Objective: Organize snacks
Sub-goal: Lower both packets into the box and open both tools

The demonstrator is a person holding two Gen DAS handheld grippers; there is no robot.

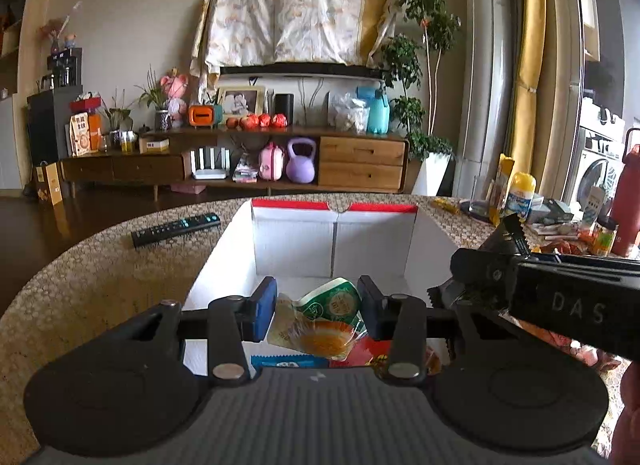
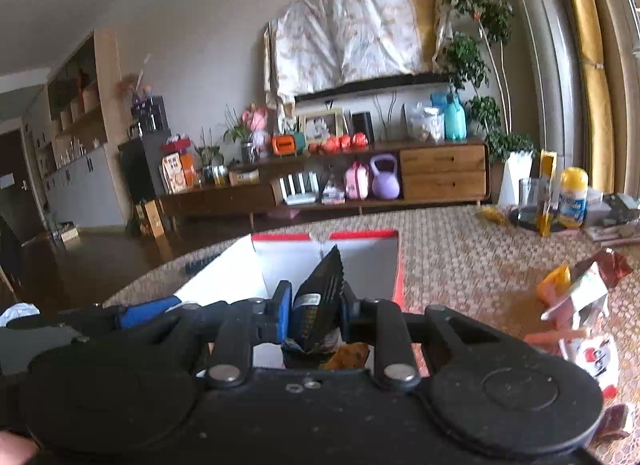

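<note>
A dark snack packet (image 2: 320, 293) with a serrated top edge stands upright at the centre of the right wrist view, pinched between the blue pads of the right claw (image 2: 314, 309), which is clenched on it directly above the open white box (image 2: 224, 277) with the red rim. In the left wrist view the same packet pokes out at the right edge of the frame, over the box's right wall. At lower centre of that view the left claw (image 1: 316, 313) holds a clear pouch (image 1: 320, 321) with a green label and orange contents, its pads pressing the pouch's sides, low over the box. Beneath it, inside the box, lie a blue wrapper (image 1: 288, 361) and a red one (image 1: 360, 349), though the claw body hides most of the box floor.

The step in hand appears to be dropping both snacks into the box. Done well, each claw would sink below the rim before letting go, the pouch set flat beside the wrappers rather than on them, and the two claws kept apart since they crowd the same opening. More snack packs (image 2: 580, 305) wait on the patterned bench (image 2: 460, 257) at the right of the right wrist view; a remote control (image 1: 176, 229) lies at the left of the box.
</note>
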